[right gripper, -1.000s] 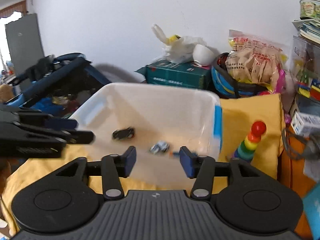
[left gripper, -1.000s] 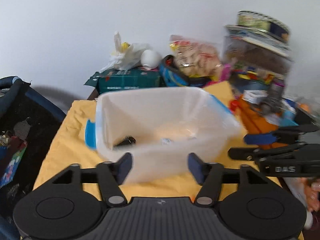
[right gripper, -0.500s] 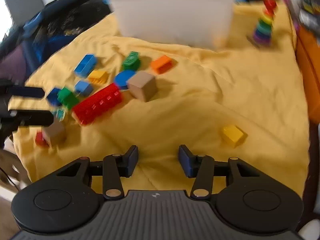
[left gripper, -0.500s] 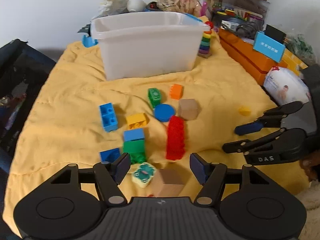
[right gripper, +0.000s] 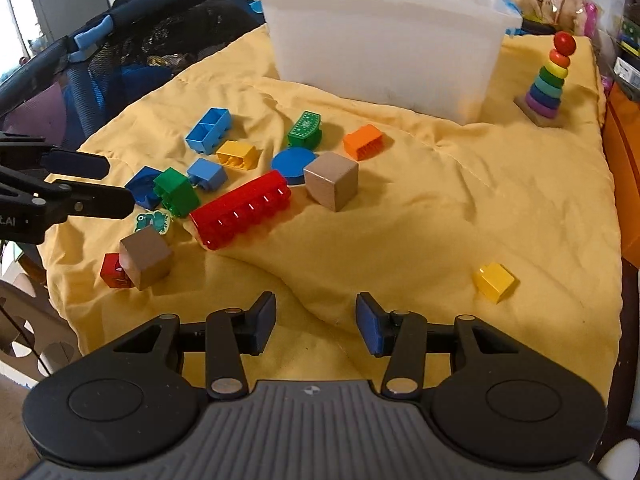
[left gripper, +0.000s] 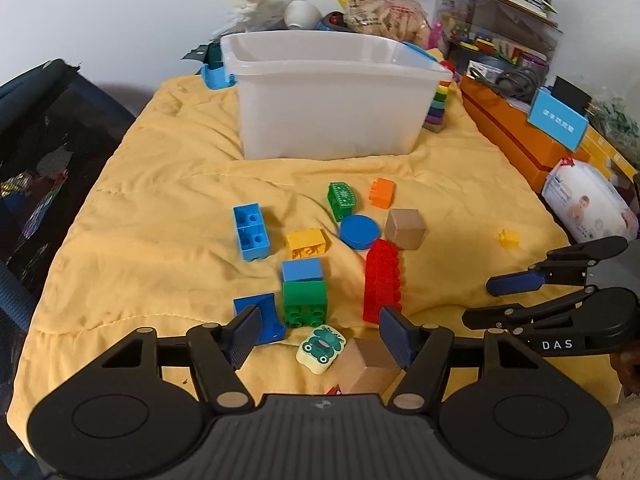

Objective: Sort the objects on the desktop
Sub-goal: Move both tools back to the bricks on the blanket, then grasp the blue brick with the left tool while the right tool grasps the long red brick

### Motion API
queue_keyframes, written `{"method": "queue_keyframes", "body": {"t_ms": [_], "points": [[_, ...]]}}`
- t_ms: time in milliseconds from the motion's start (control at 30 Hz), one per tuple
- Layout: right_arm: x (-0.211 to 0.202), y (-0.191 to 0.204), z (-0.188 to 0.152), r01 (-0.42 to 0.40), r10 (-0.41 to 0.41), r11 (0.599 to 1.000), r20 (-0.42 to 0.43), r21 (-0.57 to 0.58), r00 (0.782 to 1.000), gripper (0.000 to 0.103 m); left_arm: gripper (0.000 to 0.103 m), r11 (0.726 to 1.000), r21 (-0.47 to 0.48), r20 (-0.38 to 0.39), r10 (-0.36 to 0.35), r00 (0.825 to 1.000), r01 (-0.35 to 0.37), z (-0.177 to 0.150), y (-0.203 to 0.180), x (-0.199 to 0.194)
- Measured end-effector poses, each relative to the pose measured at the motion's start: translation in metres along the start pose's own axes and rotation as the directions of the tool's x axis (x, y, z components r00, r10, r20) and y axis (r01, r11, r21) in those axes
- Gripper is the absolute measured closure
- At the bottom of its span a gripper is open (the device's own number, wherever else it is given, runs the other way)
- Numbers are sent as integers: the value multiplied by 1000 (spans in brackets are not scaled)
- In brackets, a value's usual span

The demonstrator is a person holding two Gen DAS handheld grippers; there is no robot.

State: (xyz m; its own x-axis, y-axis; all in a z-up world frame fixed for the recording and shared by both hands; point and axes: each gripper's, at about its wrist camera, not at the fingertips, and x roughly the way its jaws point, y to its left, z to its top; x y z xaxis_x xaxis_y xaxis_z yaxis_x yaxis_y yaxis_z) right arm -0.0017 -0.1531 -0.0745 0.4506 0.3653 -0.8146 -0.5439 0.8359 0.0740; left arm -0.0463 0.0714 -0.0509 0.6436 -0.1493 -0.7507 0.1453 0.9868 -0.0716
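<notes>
Both grippers, left [left gripper: 320,336] and right [right gripper: 316,322], hang open, empty; the crowded blocks [right gripper: 240,208] risk nudging neighbours during a grasp.

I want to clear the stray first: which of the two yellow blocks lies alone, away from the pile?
The small yellow block off to the right, alone on the yellow blanket. The other yellow block sits among the pile, by the blue ones.

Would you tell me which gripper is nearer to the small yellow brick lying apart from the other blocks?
Right. The right gripper is open just short of the small yellow brick; the left gripper hovers open over the block cluster, farther away.
</notes>
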Motion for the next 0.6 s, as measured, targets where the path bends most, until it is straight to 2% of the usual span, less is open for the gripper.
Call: {"method": "queue_keyframes", "body": {"t_ms": [233, 367, 467, 500, 600], "points": [[-4, 0, -6, 28, -28, 999, 3, 20, 1000, 55, 36, 999, 28, 6, -22, 1000, 22, 6, -1, 4], [-10, -5, -10, 50, -50, 998, 13, 44, 999, 55, 38, 992, -36, -17, -125, 992, 125, 14, -1, 11], [-12, -11, -13, 64, -65, 995, 8, 72, 998, 55, 39, 992, 46, -6, -113, 994, 113, 15, -14, 8], [-14, -13, -15, 70, -71, 994, 10, 79, 997, 55, 39, 991, 45, -15, -122, 992, 122, 14, -14, 8], [-18, -22, -18, 80, -82, 990, 13, 112, 997, 55, 39, 991, -26, -34, -135, 990, 134, 9, -6, 8]]}}
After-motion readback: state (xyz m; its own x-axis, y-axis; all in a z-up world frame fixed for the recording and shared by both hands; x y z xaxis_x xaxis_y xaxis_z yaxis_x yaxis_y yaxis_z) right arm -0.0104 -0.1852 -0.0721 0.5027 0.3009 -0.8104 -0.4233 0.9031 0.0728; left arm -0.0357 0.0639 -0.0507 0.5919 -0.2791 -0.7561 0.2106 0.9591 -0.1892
